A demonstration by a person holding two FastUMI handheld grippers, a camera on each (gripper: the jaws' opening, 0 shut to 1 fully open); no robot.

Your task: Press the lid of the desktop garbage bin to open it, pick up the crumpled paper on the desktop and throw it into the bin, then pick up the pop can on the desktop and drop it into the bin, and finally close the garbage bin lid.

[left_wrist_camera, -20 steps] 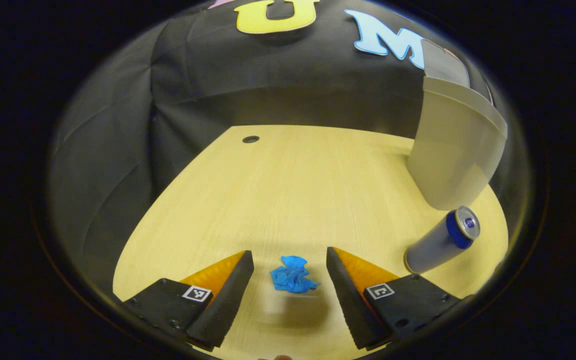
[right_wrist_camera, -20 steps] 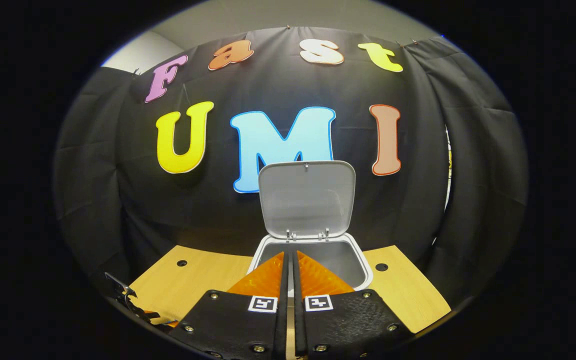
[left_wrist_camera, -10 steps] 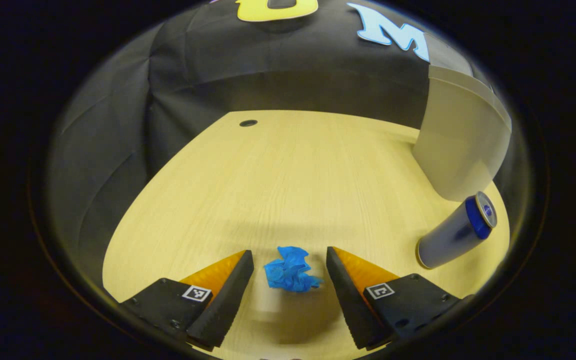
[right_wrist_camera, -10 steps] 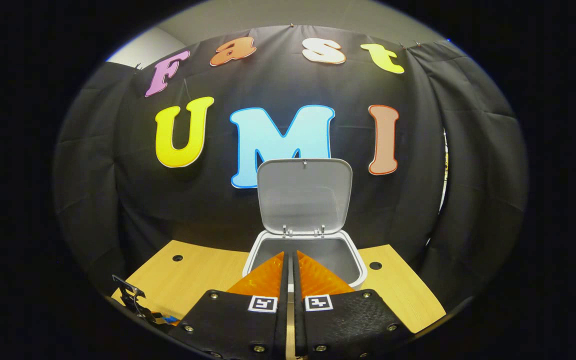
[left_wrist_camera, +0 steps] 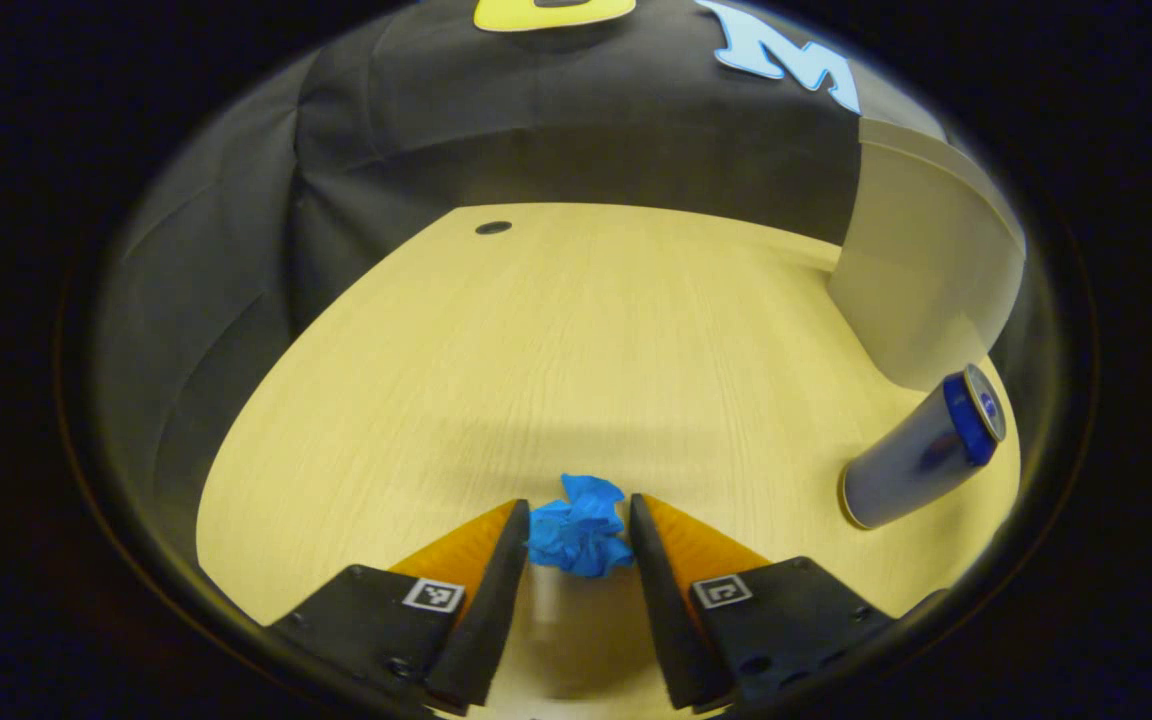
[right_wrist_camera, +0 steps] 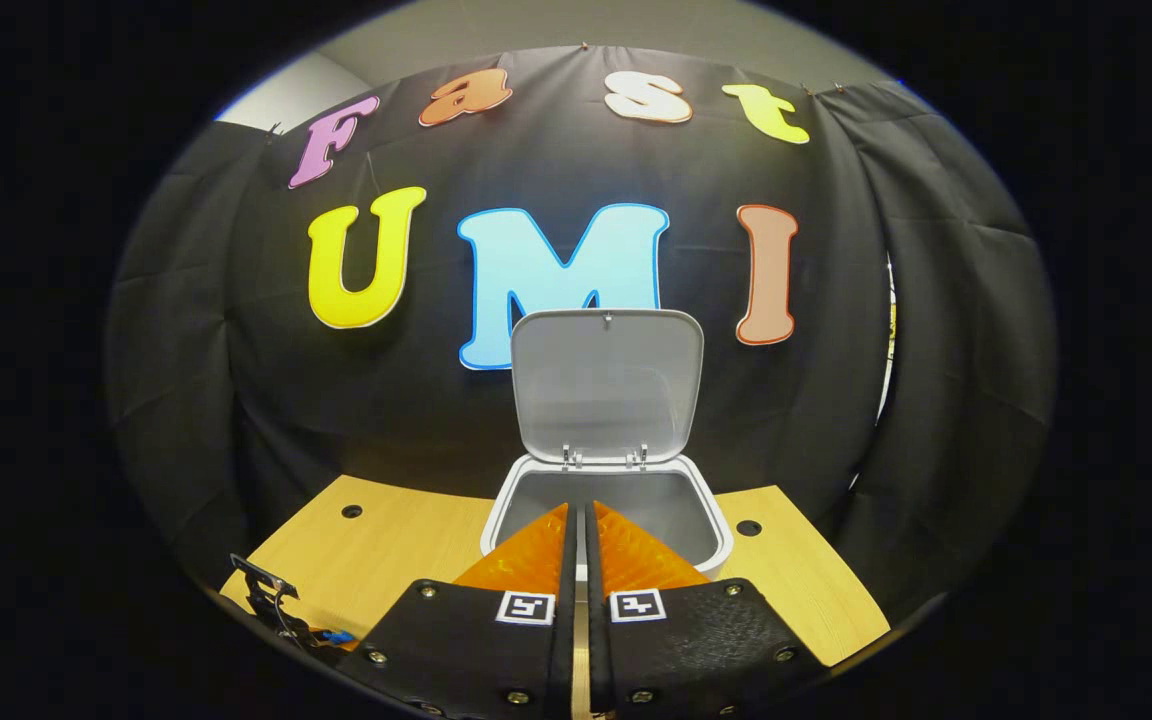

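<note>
A staged recording booth, not a lived-in room: black cloth (right_wrist_camera: 186, 330) hangs in folds as the wall right behind a pale wooden desktop (left_wrist_camera: 576, 340). The desktop has round cable holes (right_wrist_camera: 749, 527) on either side of a white bin (right_wrist_camera: 706, 520), and a plain grey wall (right_wrist_camera: 536, 30) shows above the cloth.

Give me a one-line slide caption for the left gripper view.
Left gripper closing around blue crumpled paper on the desk, can lying nearby.

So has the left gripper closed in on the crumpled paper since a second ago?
Yes. The left gripper has narrowed around the crumpled paper, which lies on the desktop.
</note>
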